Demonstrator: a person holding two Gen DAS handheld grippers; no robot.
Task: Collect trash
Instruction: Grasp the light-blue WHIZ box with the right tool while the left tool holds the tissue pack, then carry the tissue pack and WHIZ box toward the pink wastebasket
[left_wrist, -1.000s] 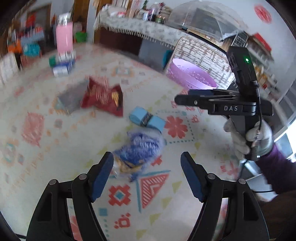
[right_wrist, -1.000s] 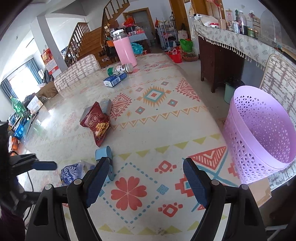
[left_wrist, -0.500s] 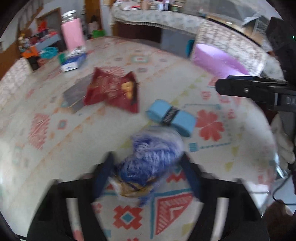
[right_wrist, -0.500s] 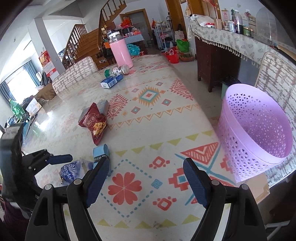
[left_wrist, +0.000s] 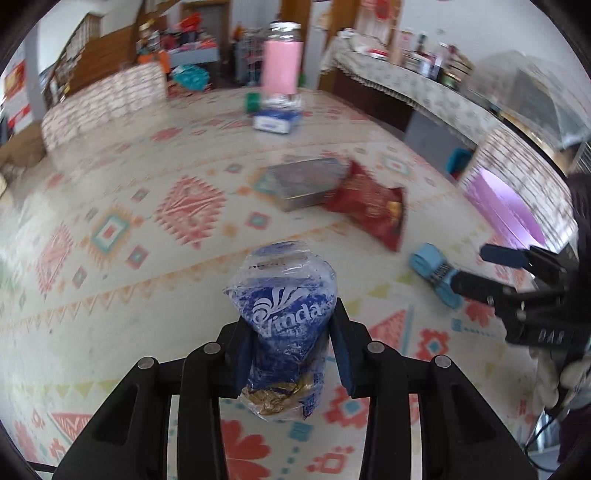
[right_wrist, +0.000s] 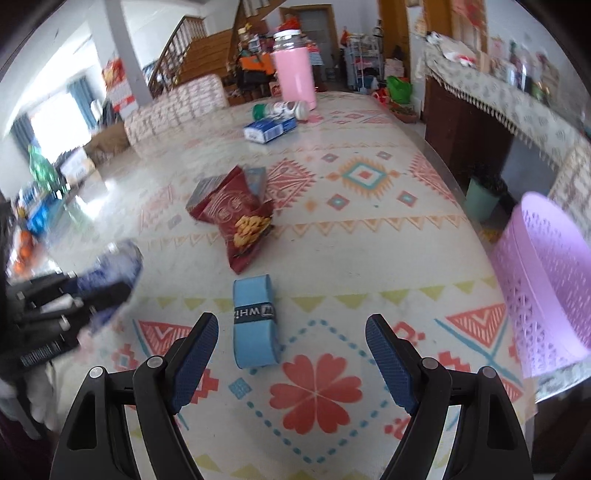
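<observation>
A crumpled blue plastic tissue wrapper (left_wrist: 286, 295) with gold foil at its bottom stands between my left gripper's (left_wrist: 291, 332) jaws, which are closing and press on both its sides. It hangs a little above the patterned tablecloth. The right wrist view shows it blurred at the left (right_wrist: 118, 258). My right gripper (right_wrist: 291, 325) stands open just above a light blue roll (right_wrist: 255, 321) with a black band, which lies a little left of the gap. A red snack bag (right_wrist: 240, 221) lies beyond it. The purple basket (right_wrist: 546, 277) stands at the table's right edge.
A grey flat packet (left_wrist: 306, 181) lies beside the red bag. At the far end stand a pink tumbler (right_wrist: 295, 77), a blue box (right_wrist: 269, 129) and a bottle (right_wrist: 280, 109) on its side. The table edge (right_wrist: 461, 195) curves along the right; chairs stand around.
My left gripper has moved forward over the blue wrapper, shut on it and lifted it. My right gripper has moved closer to the light blue roll, still open.
</observation>
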